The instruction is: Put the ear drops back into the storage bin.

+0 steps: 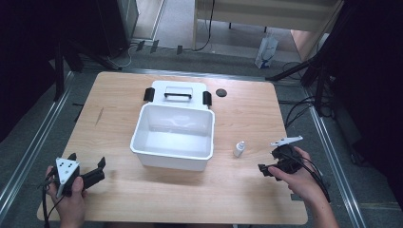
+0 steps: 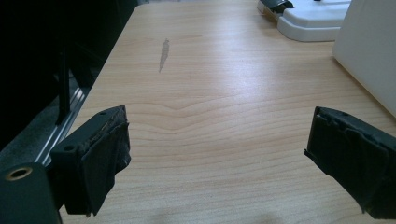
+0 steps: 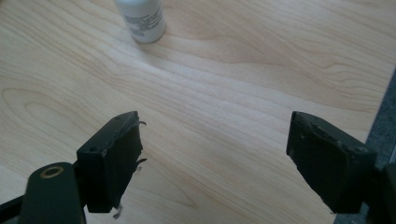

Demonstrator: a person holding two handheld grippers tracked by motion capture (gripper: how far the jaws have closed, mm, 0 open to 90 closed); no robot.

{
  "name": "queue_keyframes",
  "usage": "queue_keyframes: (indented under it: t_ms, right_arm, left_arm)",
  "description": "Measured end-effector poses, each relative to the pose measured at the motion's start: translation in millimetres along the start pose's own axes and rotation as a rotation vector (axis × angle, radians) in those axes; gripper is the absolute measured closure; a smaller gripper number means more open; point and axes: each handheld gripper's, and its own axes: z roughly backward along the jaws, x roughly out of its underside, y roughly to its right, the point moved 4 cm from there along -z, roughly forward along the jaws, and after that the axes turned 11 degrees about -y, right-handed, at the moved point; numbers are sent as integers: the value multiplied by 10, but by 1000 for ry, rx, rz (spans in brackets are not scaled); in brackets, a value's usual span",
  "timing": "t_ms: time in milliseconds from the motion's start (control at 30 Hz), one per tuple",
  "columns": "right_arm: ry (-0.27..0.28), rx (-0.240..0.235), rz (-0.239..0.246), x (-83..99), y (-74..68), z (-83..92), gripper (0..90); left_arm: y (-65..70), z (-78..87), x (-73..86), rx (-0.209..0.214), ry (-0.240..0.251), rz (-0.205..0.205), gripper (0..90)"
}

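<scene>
I'm holding my right gripper (image 1: 274,164) low over the near right of the table (image 1: 142,199), jaws spread wide and gripping nothing, pointing toward the small white bottle (image 1: 239,148) that's standing upright just ahead of it, near but not touching; in the right gripper view the bottle (image 3: 140,18) is sitting above the gap between the jaws, so I'm judging I'm lining up to grab it. My left gripper (image 1: 90,166) is waiting at the near left corner, jaws also wide apart and empty, probably parked out of the way. The open white bin (image 1: 173,134) is sitting mid-table, empty as far as I can see, likely where the bottle is going. Its lid (image 1: 178,91) with black handle and clips is lying flat right behind it, touching or nearly so. A small black disc (image 1: 221,92) is lying beside the lid. Light wood tabletop, one grey scuff (image 2: 164,53) at left. Beyond: grey floor, cables, dark stands, a pale bench
</scene>
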Motion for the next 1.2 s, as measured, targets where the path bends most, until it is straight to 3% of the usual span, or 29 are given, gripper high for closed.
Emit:
queue_keyframes:
  t_ms: [367,533,833,900,1200]
  right_arm:
    - [-104,51,36,-228,-12,27,192]
    - [-148,101,64,-375,-33,31,217]
    - [-187,82,68,-578,-44,107,296]
    - [-194,66,82,-644,-67,141,354]
    - [-230,6,150,-851,-223,177,436]
  left_arm:
    - [-10,-4,-1,5,-7,8,68]
    - [-5,-4,-1,5,-11,3,67]
    - [-3,-6,-2,6,-12,-1,67]
    - [-3,-8,-2,6,-13,-1,68]
    - [-2,-9,-2,7,-14,-3,69]
